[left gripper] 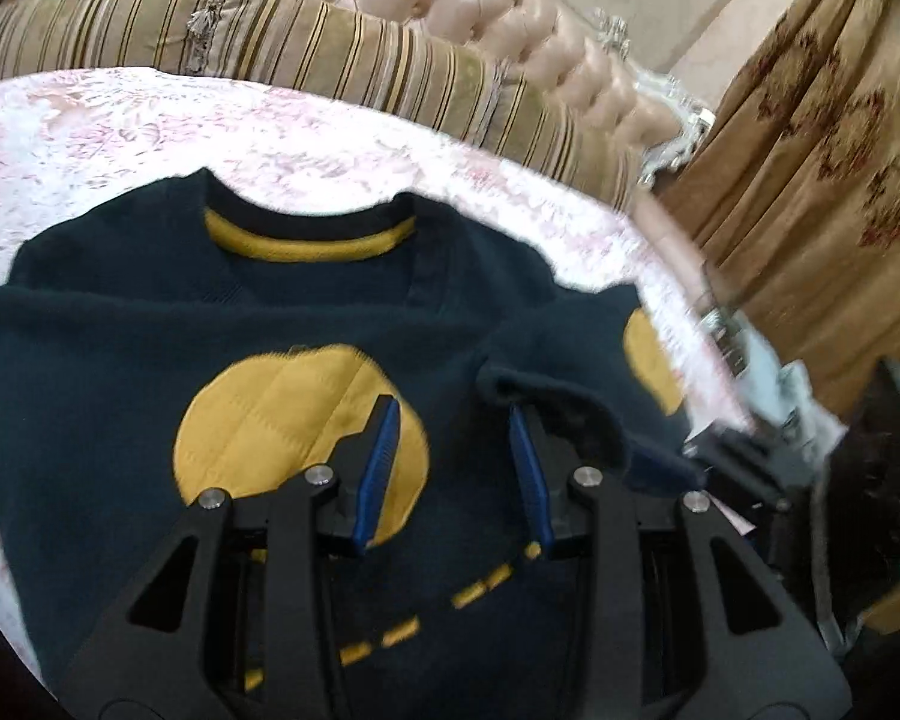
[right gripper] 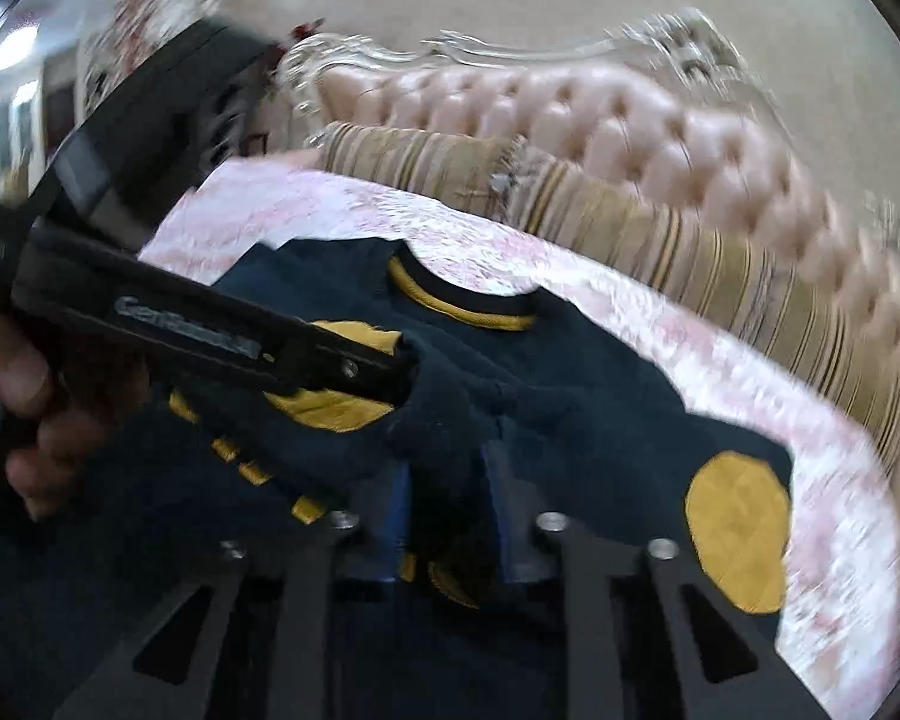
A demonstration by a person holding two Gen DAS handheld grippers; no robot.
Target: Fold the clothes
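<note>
Sweater [left gripper: 150, 348] lies flat on the bedspread [left gripper: 150, 126], collar [left gripper: 306, 240] toward the pillows [left gripper: 282, 24], which I see propped against the headboard [left gripper: 510, 12] behind. My left gripper [left gripper: 453, 450] sits over the chest; my right gripper [right gripper: 450, 480] sits beside it to the right. Curtain [left gripper: 810, 138] hangs right of the bed.

Bed [left gripper: 120, 132] covered by pink-and-white floral bedspread. Navy sweatshirt [left gripper: 120, 348] with yellow patches laid directly on bedspread, lower centre of frame, collar toward headboard. Striped pillows [left gripper: 306, 42] propped along upper edge of bed.
</note>
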